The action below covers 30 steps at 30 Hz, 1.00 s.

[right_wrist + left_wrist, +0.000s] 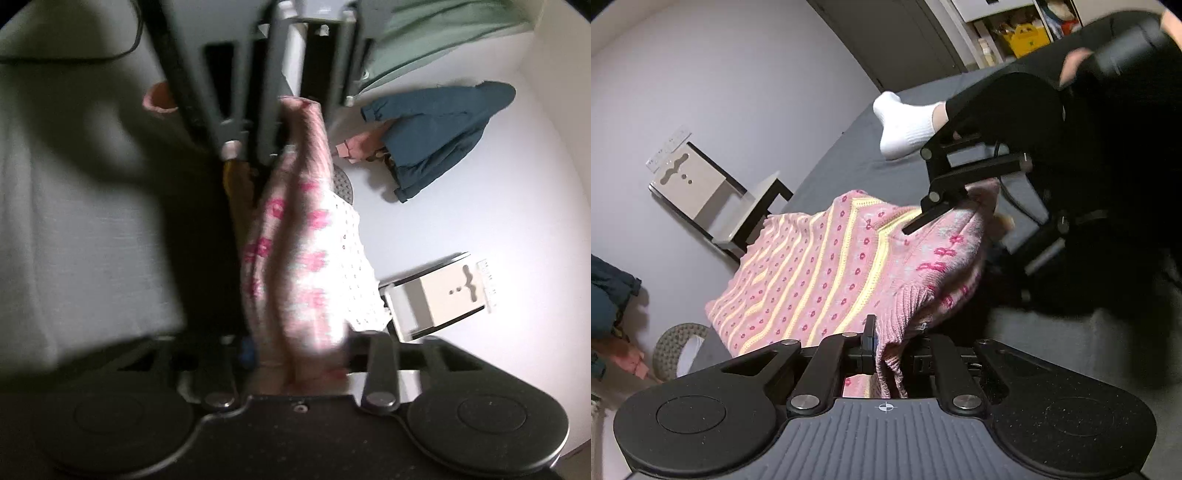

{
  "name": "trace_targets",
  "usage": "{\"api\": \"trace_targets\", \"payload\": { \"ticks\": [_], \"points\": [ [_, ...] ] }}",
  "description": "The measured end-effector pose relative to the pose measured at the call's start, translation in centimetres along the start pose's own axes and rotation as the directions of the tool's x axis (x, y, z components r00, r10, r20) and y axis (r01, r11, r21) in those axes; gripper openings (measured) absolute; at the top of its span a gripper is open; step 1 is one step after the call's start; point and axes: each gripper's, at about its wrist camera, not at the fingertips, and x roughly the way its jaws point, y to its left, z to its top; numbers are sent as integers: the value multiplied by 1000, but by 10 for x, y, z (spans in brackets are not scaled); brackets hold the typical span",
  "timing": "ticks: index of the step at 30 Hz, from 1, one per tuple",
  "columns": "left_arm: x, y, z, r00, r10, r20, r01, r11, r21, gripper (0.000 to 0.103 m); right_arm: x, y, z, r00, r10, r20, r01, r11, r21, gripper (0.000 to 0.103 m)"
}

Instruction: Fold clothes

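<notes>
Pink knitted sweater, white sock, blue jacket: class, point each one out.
pink knitted sweater (812, 266), left wrist view, on its striped body.
white sock (905, 125), left wrist view, on the foot.
blue jacket (439, 136), right wrist view, on its middle.

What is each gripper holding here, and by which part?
Both hold the pink knitted sweater with yellow stripes: the left gripper clamps its ribbed edge, the right gripper pinches bunched fabric at the opposite end.
</notes>
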Motion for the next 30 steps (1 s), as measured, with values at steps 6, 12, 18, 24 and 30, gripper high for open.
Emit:
{"api": "trace_targets", "payload": {
  "ticks": [6, 12, 18, 24, 30],
  "points": [
    [-2, -45, -3, 993, 120, -7, -116, 970, 213, 47, -2, -20, -3, 998, 47, 38, -51, 994, 95, 27],
    [14, -67, 0, 980, 195, 47, -200, 935, 292, 79, -2, -19, -5, 998, 41, 46, -46, 993, 104, 27],
    [25, -58, 6, 982, 191, -4, -186, 961, 207, 14, 21, -9, -5, 998, 46, 42, -49, 997, 58, 27],
    [22, -45, 6, 987, 163, 4, -163, 979, 122, 9, 7, 6, -10, 999, 1, 47, -3, 1000, 29, 45],
    [23, -28, 6, 986, 165, 15, -165, 986, 29, 9, 15, 24, -6, 996, -45, 72, 48, 997, -54, 59]
  ]
}}
